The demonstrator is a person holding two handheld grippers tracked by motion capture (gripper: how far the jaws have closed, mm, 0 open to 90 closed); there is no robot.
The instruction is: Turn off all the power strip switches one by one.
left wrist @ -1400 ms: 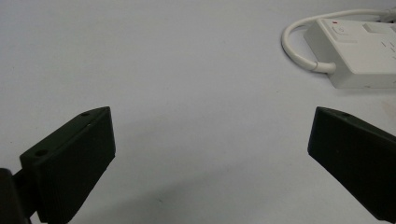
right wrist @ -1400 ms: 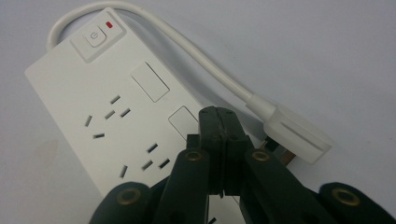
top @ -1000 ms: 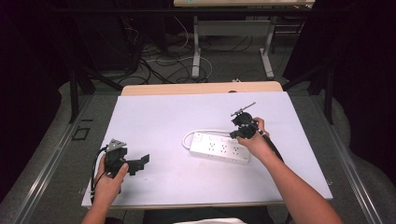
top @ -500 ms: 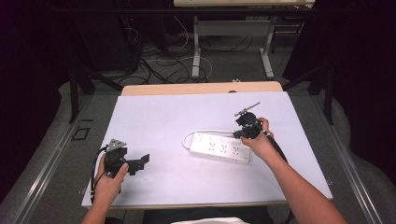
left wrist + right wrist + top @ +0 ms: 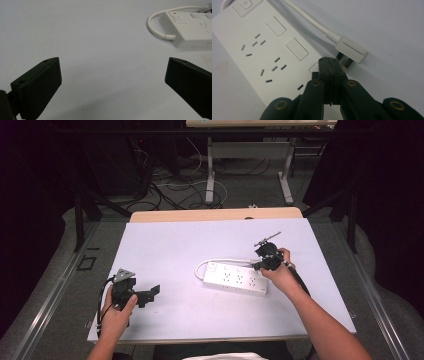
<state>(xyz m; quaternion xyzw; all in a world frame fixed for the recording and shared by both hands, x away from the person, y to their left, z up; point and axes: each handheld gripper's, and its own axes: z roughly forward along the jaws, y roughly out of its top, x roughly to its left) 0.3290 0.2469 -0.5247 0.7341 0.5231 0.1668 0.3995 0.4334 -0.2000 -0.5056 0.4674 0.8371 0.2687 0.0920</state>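
A white power strip (image 5: 235, 279) lies flat at the middle right of the white table (image 5: 175, 250); its cord (image 5: 200, 266) loops round the left end. In the right gripper view the strip's sockets and switches (image 5: 262, 55) face up, and the cord's white plug (image 5: 350, 50) lies beside the strip with its prongs bare. My right gripper (image 5: 331, 62) is shut with nothing between its jaws, its tip just short of the prongs; it hovers at the strip's right end (image 5: 260, 264). My left gripper (image 5: 149, 295) rests open at the near left, jaws wide (image 5: 112, 72), pointing toward the strip (image 5: 190, 27).
Beyond the table's far edge stand table legs (image 5: 210, 175) and loose cables (image 5: 165, 185) on the floor. A metal rail (image 5: 55, 290) runs along the left side. Bare white tabletop lies between the two grippers.
My right gripper has drifted slightly right and nearer along the strip's end. The left gripper and the strip have stayed where they were.
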